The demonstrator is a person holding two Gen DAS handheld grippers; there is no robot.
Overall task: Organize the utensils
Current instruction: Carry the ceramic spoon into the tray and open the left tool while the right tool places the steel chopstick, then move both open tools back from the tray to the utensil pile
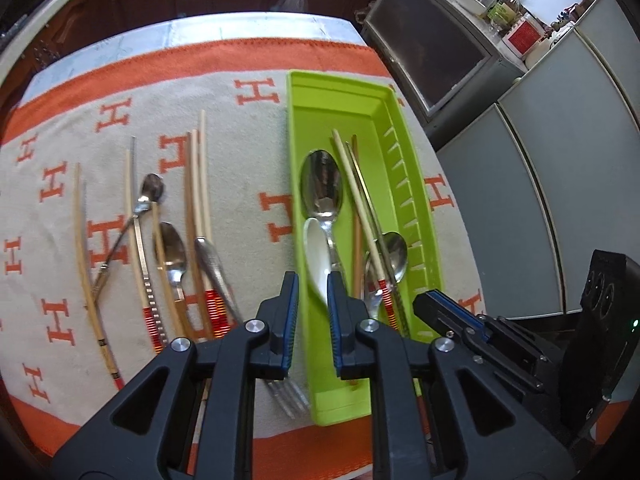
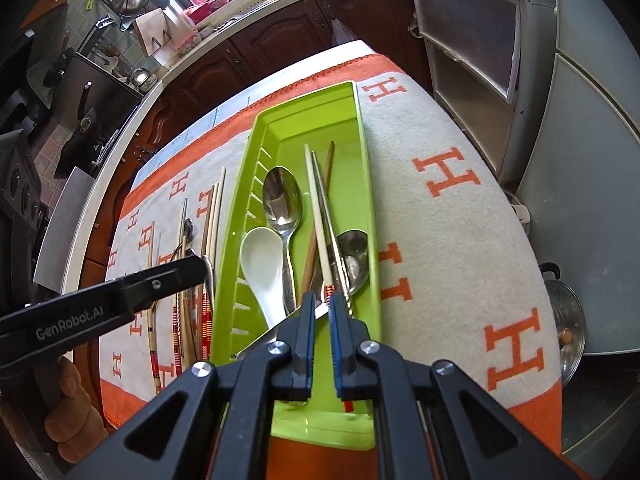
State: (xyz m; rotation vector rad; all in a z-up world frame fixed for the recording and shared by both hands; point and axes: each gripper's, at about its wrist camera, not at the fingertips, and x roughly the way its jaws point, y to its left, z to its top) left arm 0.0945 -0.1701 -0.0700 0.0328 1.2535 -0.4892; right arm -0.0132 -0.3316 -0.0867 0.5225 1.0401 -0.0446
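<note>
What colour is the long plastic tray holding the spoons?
Lime green plastic tray, clearest in the right wrist view.

Bright daylight, sharp centre, strong fisheye edge distortion.

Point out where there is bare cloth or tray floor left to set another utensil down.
Free: the far end of the green tray, and the cloth right of the tray. Crowded: the tray's near half, and the cloth to its left, covered with loose chopsticks and spoons.
</note>
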